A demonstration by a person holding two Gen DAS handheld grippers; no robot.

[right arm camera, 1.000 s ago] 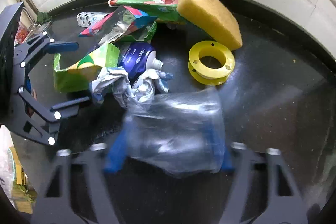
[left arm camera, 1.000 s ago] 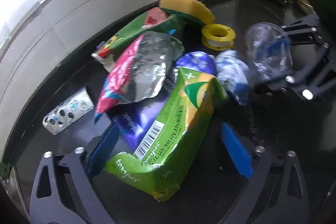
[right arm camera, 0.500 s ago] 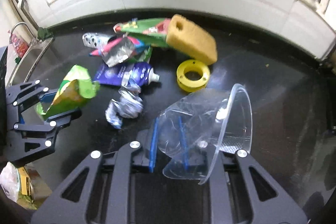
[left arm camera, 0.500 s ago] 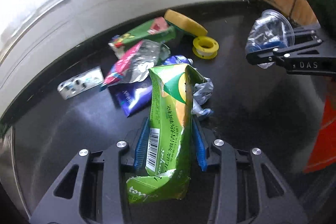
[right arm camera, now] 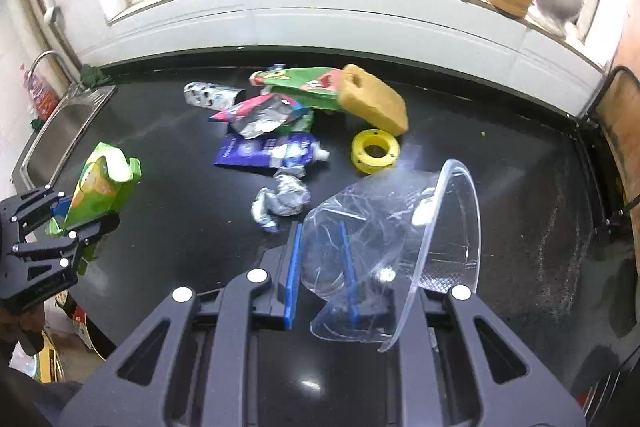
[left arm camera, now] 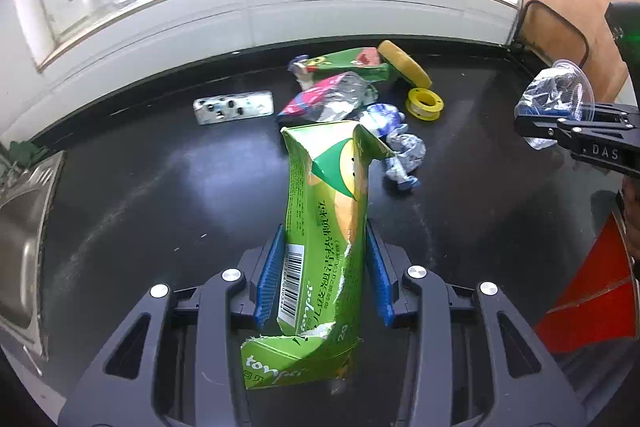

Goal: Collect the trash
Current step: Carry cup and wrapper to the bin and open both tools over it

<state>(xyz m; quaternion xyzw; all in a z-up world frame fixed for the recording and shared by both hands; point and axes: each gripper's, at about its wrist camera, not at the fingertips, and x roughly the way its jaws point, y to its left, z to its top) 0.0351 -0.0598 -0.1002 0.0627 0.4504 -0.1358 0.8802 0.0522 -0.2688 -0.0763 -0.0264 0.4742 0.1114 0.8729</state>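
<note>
Trash is split three ways here: the green snack box (left arm camera: 324,227) is clamped in the left tool (left arm camera: 325,273), the crushed clear plastic cup (right arm camera: 384,235) is clamped in the right tool (right arm camera: 320,267), and the rest lies in a loose heap on the black worktop (left arm camera: 160,195). In the left wrist view the box's long axis runs straight up the frame from between the blue pads (left arm camera: 269,279), which press its two long sides low down, its torn open end pointing toward the heap at upper centre. In the right wrist view the jaws are nearly together, pinching the cup's flattened wall, with the round rim flaring to the right of centre. Both held pieces hang clear of the worktop. The heap comprises the red and silver wrapper (right arm camera: 260,113), the purple tube (right arm camera: 272,155), the crumpled foil wad (right arm camera: 282,205), the green bag (right arm camera: 308,83), the blister pack (right arm camera: 210,95), the yellow sponge (right arm camera: 374,99) and the yellow ring (right arm camera: 375,151); it sits ahead of both tools, at upper centre in each view. No bin is clearly visible, so which way the loads must travel cannot be told. As I judge it, both tools are full and must unload first; afterwards the foil wad lies nearest the right tool
</note>
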